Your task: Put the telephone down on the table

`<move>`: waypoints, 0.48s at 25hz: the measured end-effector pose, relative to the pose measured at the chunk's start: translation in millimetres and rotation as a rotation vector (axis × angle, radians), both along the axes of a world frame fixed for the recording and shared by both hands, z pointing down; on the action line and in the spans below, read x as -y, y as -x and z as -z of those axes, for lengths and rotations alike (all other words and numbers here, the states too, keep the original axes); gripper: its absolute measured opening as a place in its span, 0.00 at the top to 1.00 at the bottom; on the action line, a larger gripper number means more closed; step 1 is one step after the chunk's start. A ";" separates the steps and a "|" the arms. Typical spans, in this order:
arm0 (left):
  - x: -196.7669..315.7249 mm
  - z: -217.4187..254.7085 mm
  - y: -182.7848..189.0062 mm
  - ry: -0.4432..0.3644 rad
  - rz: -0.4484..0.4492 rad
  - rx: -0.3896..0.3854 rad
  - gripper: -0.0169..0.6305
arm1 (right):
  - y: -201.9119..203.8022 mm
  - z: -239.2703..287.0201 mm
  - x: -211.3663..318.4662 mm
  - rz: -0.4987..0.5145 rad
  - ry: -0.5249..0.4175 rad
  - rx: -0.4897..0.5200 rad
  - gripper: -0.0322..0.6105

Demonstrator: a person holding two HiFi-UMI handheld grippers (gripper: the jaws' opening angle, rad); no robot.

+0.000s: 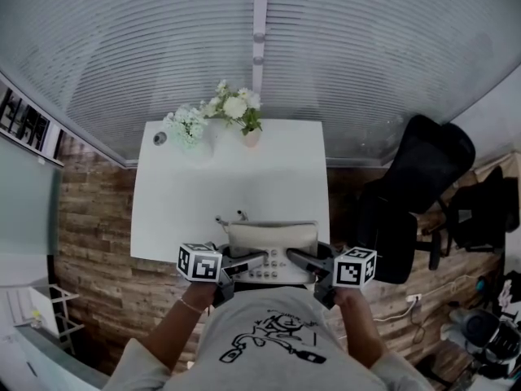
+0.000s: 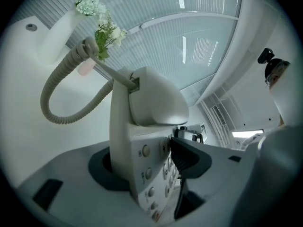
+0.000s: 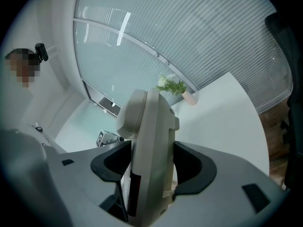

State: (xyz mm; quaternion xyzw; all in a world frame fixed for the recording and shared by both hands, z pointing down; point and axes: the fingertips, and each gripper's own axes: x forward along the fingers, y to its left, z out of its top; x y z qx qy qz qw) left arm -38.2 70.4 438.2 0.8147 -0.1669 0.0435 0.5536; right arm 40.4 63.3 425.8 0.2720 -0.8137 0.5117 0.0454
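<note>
A beige desk telephone (image 1: 272, 252) with its handset (image 1: 271, 236) on top is held between both grippers over the near edge of the white table (image 1: 228, 187). My left gripper (image 1: 247, 262) is shut on its left end and my right gripper (image 1: 303, 261) on its right end. In the left gripper view the black pads clamp the telephone (image 2: 142, 145) at the keypad side, at the left gripper (image 2: 147, 169), and the coiled cord (image 2: 59, 96) loops out to the left. In the right gripper view the telephone (image 3: 152, 141) stands edge-on inside the right gripper (image 3: 151, 167). Whether the phone touches the table is unclear.
Two vases of white flowers (image 1: 187, 127) (image 1: 238, 111) and a small round object (image 1: 159, 138) stand at the table's far edge. A black office chair (image 1: 417, 198) is to the right of the table. Ribbed glass walls (image 1: 260, 47) rise behind it, over a wooden floor (image 1: 89, 235).
</note>
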 end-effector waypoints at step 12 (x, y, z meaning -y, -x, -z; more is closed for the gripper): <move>31.5 0.7 -31.1 0.012 0.023 0.023 0.57 | -30.8 -1.3 33.5 0.025 0.018 0.021 0.49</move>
